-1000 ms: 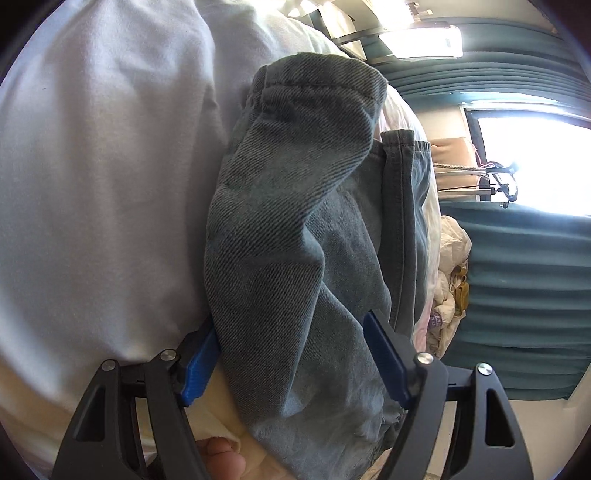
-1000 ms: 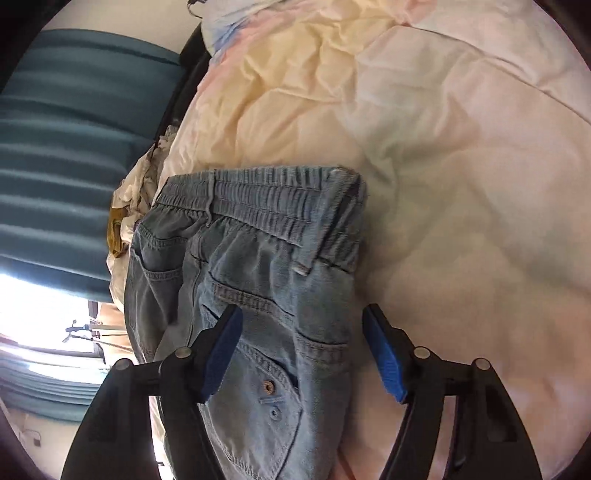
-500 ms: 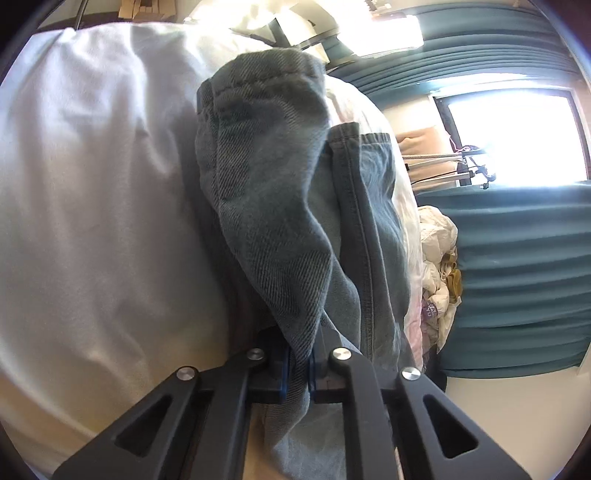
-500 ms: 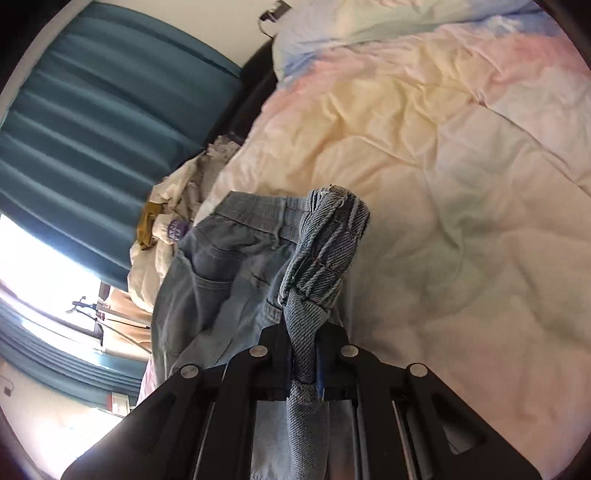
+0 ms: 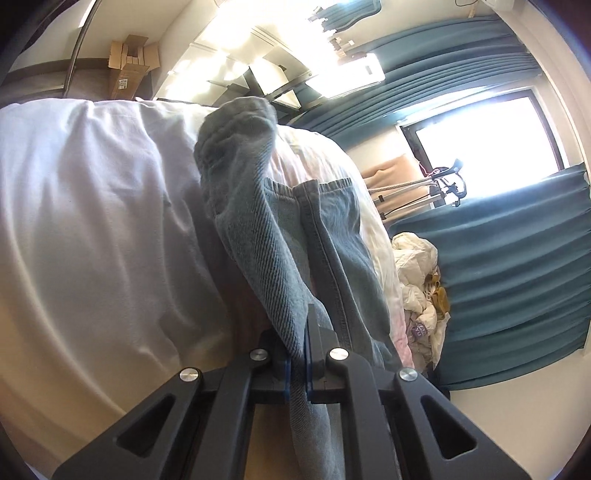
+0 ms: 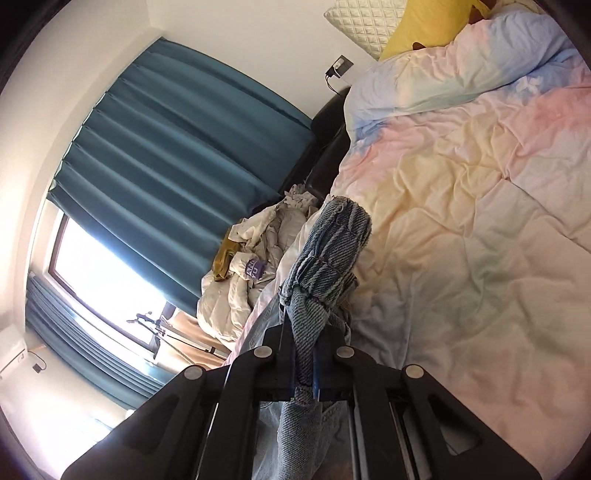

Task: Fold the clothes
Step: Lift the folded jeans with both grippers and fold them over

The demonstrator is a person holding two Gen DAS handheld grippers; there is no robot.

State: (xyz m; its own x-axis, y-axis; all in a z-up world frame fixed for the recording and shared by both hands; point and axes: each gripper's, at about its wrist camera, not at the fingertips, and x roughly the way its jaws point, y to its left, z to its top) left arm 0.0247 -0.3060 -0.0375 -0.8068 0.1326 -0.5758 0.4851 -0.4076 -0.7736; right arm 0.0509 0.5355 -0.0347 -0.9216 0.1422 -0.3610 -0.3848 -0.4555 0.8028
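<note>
A pair of faded blue denim shorts (image 5: pixel 280 236) lies on the pale bed cover (image 5: pixel 92 229). My left gripper (image 5: pixel 297 354) is shut on a bunched fold of a leg hem, and the cloth rises from the pads in a ridge. In the right wrist view the same shorts (image 6: pixel 328 251) show their gathered waistband, pinched upright by my right gripper (image 6: pixel 303 362), which is shut on it. Both held ends stand lifted off the pastel quilt (image 6: pixel 480 221); the rest of the shorts hangs down below the grippers and is mostly hidden.
A heap of white and cream clothes (image 6: pixel 255 258) lies at the bed's edge beside teal curtains (image 6: pixel 166 129) and a bright window (image 5: pixel 480 147). A yellow pillow (image 6: pixel 432 22) sits at the head of the bed. Cardboard boxes (image 5: pixel 129 66) stand beyond the bed.
Both grippers went from open around the shorts to shut on them. Both then rose and tilted, lifting the pinched denim off the bed, so more of the room shows.
</note>
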